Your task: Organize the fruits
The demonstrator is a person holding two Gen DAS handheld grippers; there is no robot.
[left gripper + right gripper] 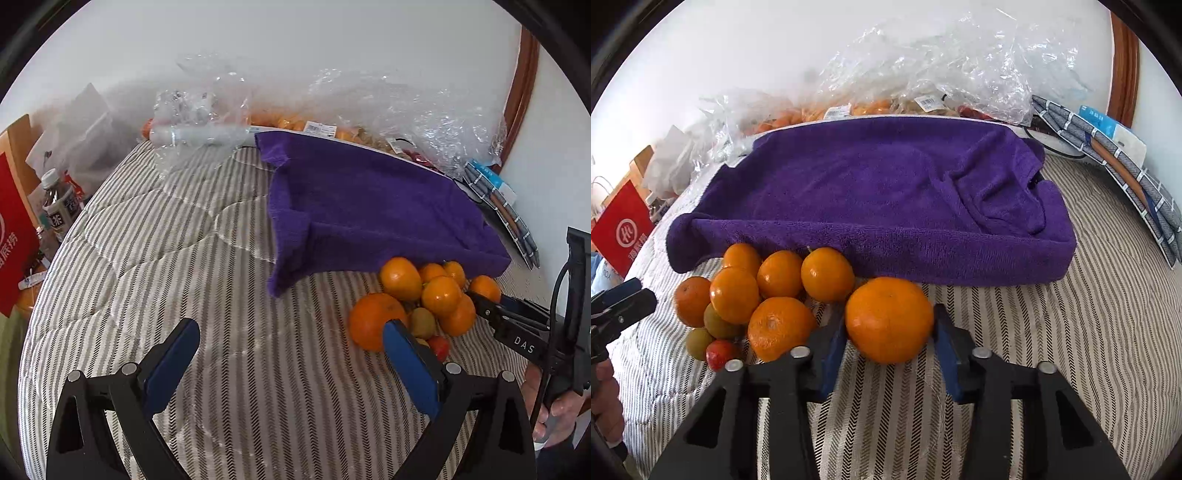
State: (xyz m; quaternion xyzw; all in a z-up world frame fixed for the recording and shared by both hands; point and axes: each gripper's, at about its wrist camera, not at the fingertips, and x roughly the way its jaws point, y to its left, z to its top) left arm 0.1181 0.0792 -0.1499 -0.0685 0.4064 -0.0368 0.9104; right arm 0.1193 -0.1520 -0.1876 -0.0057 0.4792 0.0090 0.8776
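Note:
A pile of oranges lies on the striped bedcover, with two small green fruits and a small red fruit at its front. Behind it a purple towel covers a tray. My right gripper has its blue pads on both sides of the large orange, which rests on the cover. In the left wrist view the pile is at the right, with the right gripper reaching in. My left gripper is wide open and empty, left of the pile.
Clear plastic bags with more fruit lie along the white wall behind the towel. Folded grey checked cloth lies at the right. A red paper bag and a bottle stand off the bed's left edge.

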